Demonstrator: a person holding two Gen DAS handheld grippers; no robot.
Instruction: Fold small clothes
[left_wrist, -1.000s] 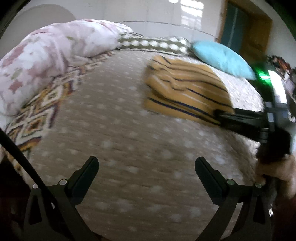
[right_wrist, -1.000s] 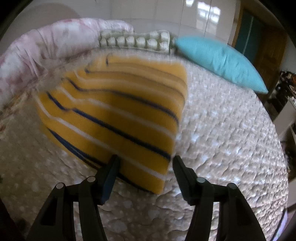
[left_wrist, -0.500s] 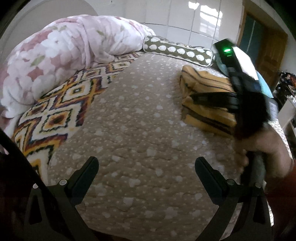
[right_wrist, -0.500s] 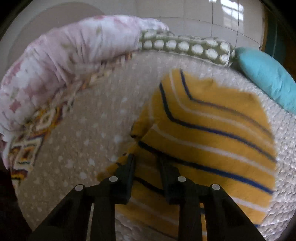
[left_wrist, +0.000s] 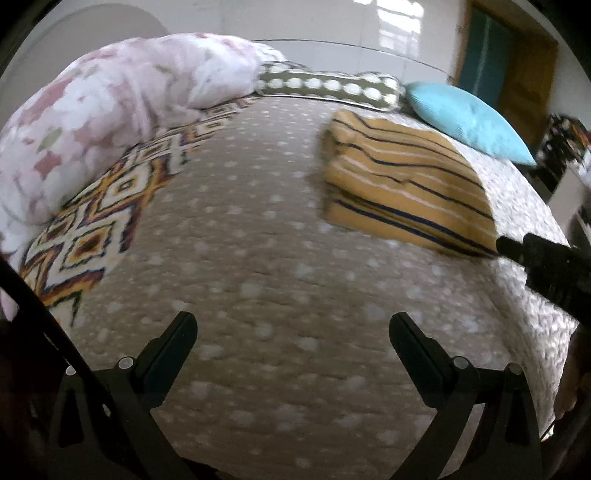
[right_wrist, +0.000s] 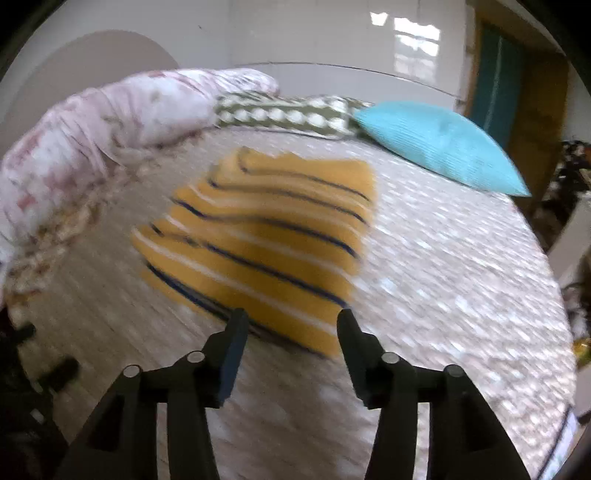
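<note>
Bed (right_wrist: 461, 295): folded garment (right_wrist: 266, 243) just beyond right tool (right_wrist: 290, 321)

Garment (left_wrist: 404, 184): yellow, navy and white stripes
Bedspread (left_wrist: 258, 280): beige, pale dots
Pillow (right_wrist: 439, 147): turquoise
Bolster (left_wrist: 328, 86): olive, white spots
Quilt (left_wrist: 110, 110): white, pink floral
Blanket (left_wrist: 96, 229): orange-and-black diamonds

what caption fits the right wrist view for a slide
Right gripper open just short of the folded yellow striped garment on the bed, teal pillow behind.
</note>
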